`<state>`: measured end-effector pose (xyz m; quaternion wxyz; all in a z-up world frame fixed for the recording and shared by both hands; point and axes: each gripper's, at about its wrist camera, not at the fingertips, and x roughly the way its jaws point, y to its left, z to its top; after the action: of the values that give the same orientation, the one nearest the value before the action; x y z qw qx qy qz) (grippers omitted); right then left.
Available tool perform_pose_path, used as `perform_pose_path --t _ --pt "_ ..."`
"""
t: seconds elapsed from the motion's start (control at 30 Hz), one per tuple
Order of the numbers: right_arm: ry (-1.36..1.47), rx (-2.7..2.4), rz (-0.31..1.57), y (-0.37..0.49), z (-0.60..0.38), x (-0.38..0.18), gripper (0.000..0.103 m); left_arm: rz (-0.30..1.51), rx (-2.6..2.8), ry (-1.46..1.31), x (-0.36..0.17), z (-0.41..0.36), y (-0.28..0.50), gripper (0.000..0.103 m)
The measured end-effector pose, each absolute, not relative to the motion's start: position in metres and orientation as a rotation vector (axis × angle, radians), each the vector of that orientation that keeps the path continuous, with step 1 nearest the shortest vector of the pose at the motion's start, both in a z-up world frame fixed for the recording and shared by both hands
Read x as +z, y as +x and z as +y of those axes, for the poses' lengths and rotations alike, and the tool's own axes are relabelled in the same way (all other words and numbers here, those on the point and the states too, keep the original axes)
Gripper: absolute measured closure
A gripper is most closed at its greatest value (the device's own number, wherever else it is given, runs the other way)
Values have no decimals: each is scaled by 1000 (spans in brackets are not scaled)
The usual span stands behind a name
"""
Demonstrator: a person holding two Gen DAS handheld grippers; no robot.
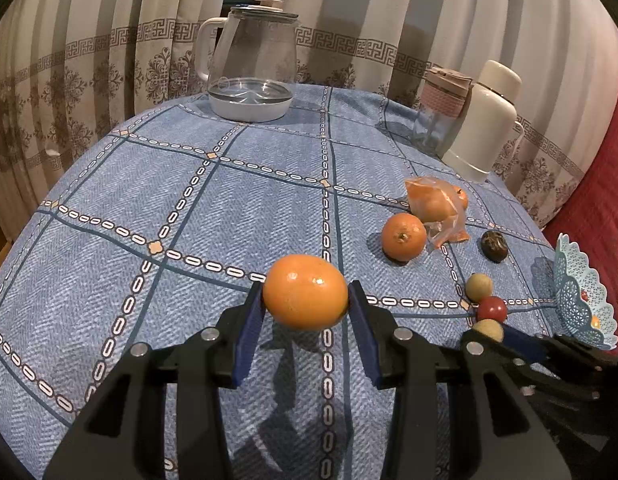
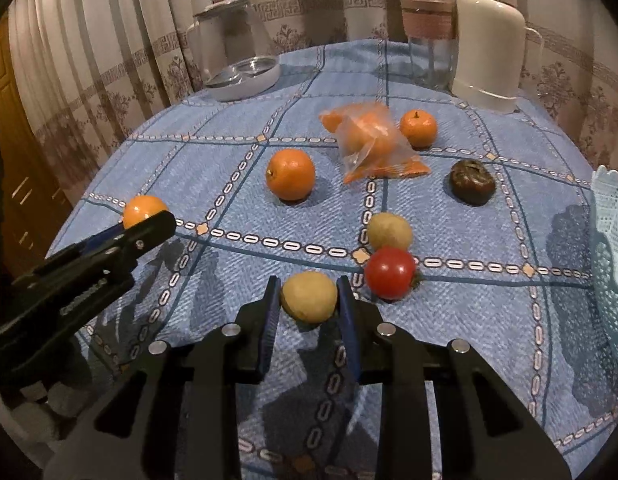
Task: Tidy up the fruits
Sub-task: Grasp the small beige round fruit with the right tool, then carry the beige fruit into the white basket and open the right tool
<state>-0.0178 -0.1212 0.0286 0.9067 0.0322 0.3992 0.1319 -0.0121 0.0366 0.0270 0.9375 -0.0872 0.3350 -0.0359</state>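
Each claw grips a fruit, the left claw [image 1: 306, 306] an orange [image 1: 305, 291], the right claw [image 2: 308, 300] a tan fruit [image 2: 308, 297], likely bound for the basket [image 1: 581, 296] at the bench edge.

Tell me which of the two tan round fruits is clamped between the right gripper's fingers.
The nearer tan fruit, pinched by the right gripper. The other tan fruit lies free farther back, beyond the red tomato, with nothing gripping it.

Left gripper [image 1: 307, 300], right gripper [image 2: 309, 300]: black frames, blue pads, silver screws.
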Motion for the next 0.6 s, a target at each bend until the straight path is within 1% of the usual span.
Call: perform_pose_path --t 0.6 --pt "142 174 763 -38 -168 48 74 671 -80 -169 29 34 -15 60"
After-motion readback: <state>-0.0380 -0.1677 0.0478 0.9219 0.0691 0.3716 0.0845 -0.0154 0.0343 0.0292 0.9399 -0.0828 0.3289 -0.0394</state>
